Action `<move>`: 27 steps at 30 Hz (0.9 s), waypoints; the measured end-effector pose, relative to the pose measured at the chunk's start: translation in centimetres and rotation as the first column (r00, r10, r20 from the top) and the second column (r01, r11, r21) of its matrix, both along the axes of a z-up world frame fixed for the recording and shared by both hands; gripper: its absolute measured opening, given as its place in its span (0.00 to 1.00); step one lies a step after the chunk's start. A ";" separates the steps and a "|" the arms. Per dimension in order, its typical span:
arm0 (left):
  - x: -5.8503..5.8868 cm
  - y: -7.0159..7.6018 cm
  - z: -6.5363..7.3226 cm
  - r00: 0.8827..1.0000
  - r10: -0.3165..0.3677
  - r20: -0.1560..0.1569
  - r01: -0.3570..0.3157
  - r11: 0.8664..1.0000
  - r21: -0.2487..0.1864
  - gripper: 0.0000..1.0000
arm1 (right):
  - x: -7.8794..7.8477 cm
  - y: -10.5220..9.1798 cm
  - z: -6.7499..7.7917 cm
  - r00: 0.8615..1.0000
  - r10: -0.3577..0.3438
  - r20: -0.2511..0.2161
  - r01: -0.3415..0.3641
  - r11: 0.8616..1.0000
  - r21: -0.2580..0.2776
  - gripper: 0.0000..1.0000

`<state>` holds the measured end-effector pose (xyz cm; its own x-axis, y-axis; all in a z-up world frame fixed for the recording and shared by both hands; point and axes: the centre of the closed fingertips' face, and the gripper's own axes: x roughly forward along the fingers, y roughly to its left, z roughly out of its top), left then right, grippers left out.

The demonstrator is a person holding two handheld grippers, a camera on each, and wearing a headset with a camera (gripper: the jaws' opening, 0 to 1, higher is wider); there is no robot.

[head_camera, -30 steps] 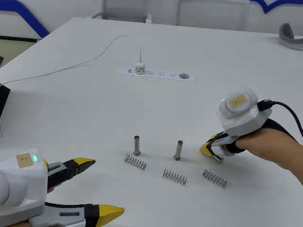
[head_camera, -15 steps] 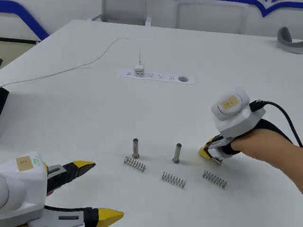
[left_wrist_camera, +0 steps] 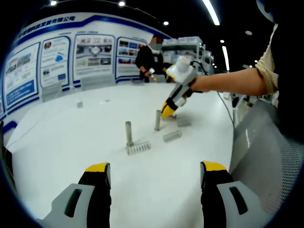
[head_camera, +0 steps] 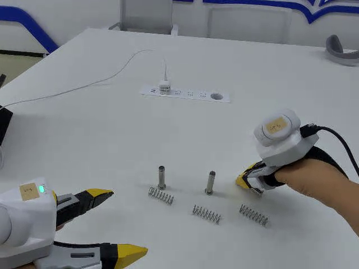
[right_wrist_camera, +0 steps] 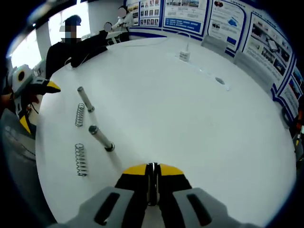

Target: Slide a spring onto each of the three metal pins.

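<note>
The left gripper sits at 7 o'clock in the head view, its yellow-tipped jaws spread wide and holding nothing. The left gripper view shows bare table across the gap.

Near centre, two short grey metal pins stand upright: the left pin and the middle pin. Three coiled springs lie flat in a row. The left spring is just beside the left pin at its 6 o'clock. The middle spring lies at 6 o'clock of the middle pin, and the right spring at 6 o'clock of the right gripper.

The head view leaves that gripper's grasp unclear. The right gripper view shows its jaws closed on the thin third pin.

Toward 12 o'clock, open tabletop runs to a power strip.
</note>
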<state>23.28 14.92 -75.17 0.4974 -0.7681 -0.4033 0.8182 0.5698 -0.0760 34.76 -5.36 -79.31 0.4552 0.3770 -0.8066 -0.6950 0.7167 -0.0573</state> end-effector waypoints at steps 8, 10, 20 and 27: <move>-0.1 -0.4 0.2 1.000 -0.007 0.008 0.007 1.000 -0.004 0.78 | -0.5 -0.4 1.5 0.999 -0.019 0.029 0.018 0.999 0.026 0.09; -0.1 -0.4 0.3 1.000 -0.008 0.009 0.008 1.000 -0.004 0.78 | -0.6 -0.4 1.7 0.999 -0.024 0.034 0.023 0.999 0.032 0.09; -0.1 -0.4 0.5 1.000 -0.012 0.017 0.012 1.000 -0.001 0.78 | -0.9 -0.5 2.4 0.997 -0.042 0.057 0.039 0.998 0.054 0.09; 0.0 -0.4 0.7 1.000 -0.012 0.022 0.012 1.000 -0.002 0.78 | -1.1 -0.5 3.1 0.996 -0.051 0.067 0.046 0.997 0.068 0.09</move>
<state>23.28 14.50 -74.50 0.4971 -0.7748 -0.3906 0.8264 0.5599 -0.0588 33.71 -5.88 -76.26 0.5278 0.4047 -0.7468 -0.6554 0.7532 -0.0551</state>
